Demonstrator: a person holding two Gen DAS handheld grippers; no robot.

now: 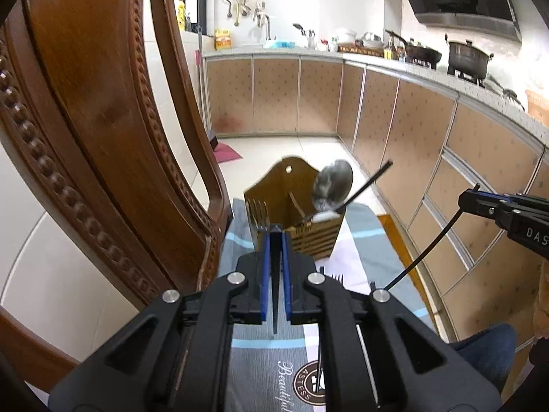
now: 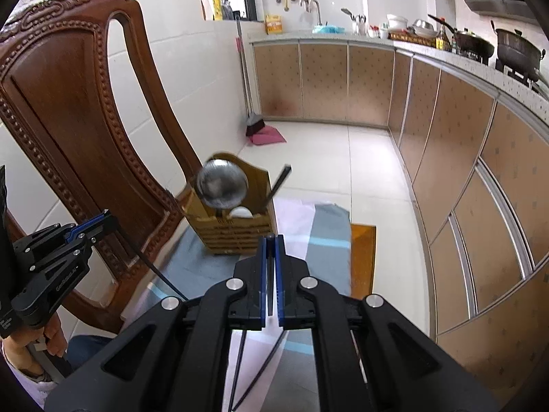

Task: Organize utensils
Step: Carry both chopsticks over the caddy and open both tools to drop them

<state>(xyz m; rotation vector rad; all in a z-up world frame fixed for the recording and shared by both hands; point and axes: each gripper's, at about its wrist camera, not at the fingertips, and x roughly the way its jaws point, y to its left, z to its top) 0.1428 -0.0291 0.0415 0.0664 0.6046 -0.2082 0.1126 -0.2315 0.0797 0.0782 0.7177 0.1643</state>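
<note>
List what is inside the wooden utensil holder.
The wooden utensil holder holds a steel ladle, a white spoon, a black chopstick and forks. Its slatted front hides their lower ends.

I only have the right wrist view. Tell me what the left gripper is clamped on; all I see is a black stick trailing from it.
Observer: The left gripper is shut on a fork. Its gold tines stick out past the fingertips, toward the wooden holder.
Operator: Give me the inside of that holder.
Observer: A slanted divider splits it. As the left wrist camera sees it, the ladle and a black chopstick stand in the right half, and nothing shows in the left half.
Operator: Report anything still lying loose.
Observer: A second fork lies on the cloth, just right of the left gripper.
</note>
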